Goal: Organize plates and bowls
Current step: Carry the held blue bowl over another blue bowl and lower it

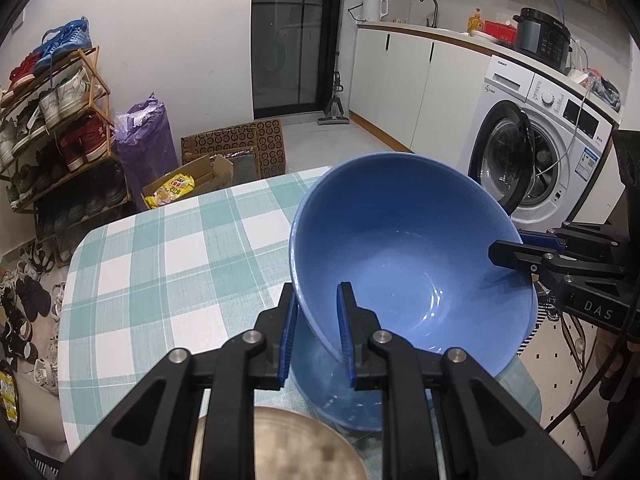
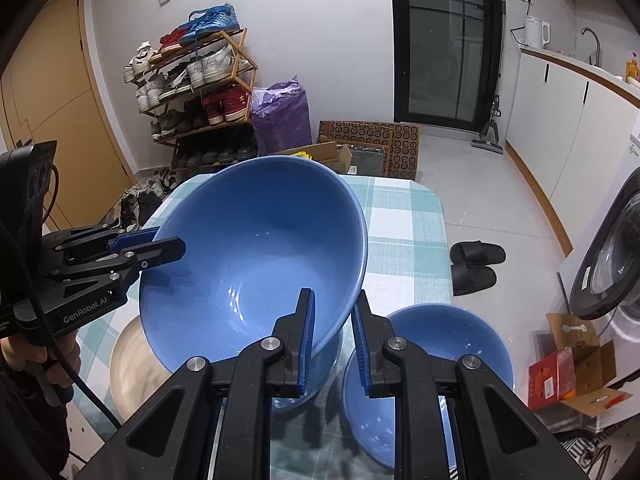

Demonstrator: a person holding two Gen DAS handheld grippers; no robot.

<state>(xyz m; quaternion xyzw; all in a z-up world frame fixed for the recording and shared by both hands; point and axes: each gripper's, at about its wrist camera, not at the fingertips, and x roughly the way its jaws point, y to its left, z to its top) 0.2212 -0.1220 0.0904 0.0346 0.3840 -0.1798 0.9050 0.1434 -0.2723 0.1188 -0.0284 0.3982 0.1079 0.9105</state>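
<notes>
Two grippers hold one large blue bowl (image 1: 404, 248) tilted above a table (image 1: 168, 248) with a green-and-white checked cloth. The left gripper (image 1: 316, 336) is clamped on the bowl's near rim, one finger inside and one outside. The right gripper (image 2: 334, 340) pinches the opposite rim the same way. Directly below the held bowl sits a second blue bowl (image 2: 320, 376). A third blue bowl (image 2: 432, 364) rests just beside it, and a beige plate (image 2: 132, 368) lies on the other side.
</notes>
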